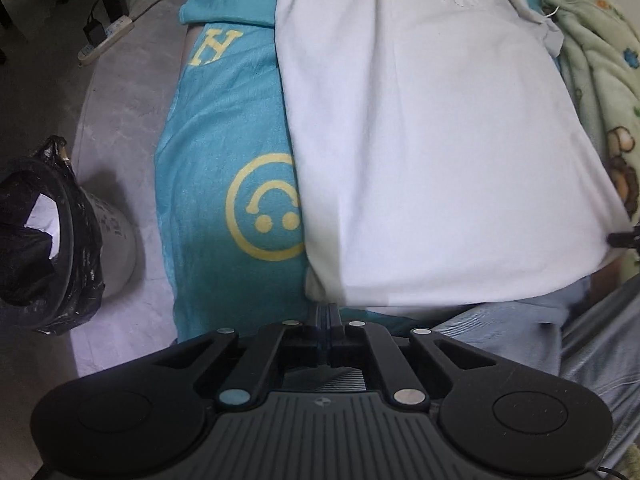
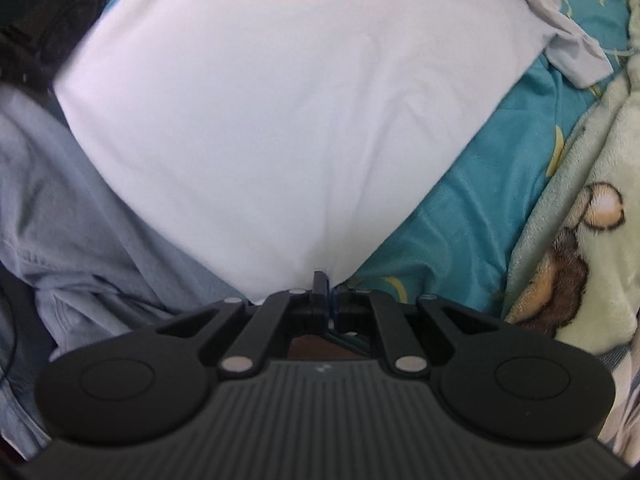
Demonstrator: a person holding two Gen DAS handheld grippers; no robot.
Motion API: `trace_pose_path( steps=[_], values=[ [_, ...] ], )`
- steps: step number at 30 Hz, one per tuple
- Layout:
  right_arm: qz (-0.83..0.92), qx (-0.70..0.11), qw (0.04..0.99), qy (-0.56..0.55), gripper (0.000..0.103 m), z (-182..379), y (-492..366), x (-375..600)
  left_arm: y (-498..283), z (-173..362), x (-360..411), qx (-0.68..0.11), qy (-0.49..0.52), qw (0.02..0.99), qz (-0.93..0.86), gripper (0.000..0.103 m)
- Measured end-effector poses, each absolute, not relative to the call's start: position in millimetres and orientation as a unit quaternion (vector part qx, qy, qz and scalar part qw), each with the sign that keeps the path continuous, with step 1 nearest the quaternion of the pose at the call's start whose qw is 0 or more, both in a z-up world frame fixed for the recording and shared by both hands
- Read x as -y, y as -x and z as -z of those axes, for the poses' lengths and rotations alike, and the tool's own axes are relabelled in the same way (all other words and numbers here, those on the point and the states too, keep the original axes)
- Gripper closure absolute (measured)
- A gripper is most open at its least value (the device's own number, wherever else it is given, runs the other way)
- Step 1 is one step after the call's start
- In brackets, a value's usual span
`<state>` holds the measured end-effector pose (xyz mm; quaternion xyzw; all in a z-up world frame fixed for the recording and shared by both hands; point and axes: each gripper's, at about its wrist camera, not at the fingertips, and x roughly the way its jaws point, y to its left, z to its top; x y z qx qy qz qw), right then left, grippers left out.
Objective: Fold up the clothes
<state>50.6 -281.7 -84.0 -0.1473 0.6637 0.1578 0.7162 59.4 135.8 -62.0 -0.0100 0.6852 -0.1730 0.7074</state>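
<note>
A white T-shirt (image 1: 432, 152) lies stretched over a teal blanket (image 1: 224, 128) on a bed; it also fills the right wrist view (image 2: 288, 112). My left gripper (image 1: 329, 307) is shut on the shirt's near left hem corner. My right gripper (image 2: 326, 280) is shut on the near right hem corner, and its tip shows at the right edge of the left wrist view (image 1: 624, 238). The hem between them is lifted and taut. One sleeve (image 2: 576, 52) lies folded at the far right.
A pale blue garment (image 2: 80, 216) lies bunched under the near hem. A green cartoon-print blanket (image 2: 580, 208) lies along the right. A bin with a black bag (image 1: 44, 240) stands on the floor at left, and a power strip (image 1: 106, 38) lies beyond it.
</note>
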Motion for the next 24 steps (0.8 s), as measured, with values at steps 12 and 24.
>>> trace_pose_path(
  steps=[12,24],
  values=[
    [-0.142,-0.56,0.816,-0.008,0.048,36.2,-51.4,322.7,-63.7,0.5,-92.8,-0.548,-0.02,0.815,0.185,0.037],
    [-0.101,-0.4,0.9,-0.141,0.048,48.7,-166.0,323.9,-152.5,15.1,25.3,-0.418,0.039,0.893,0.161,0.017]
  ],
)
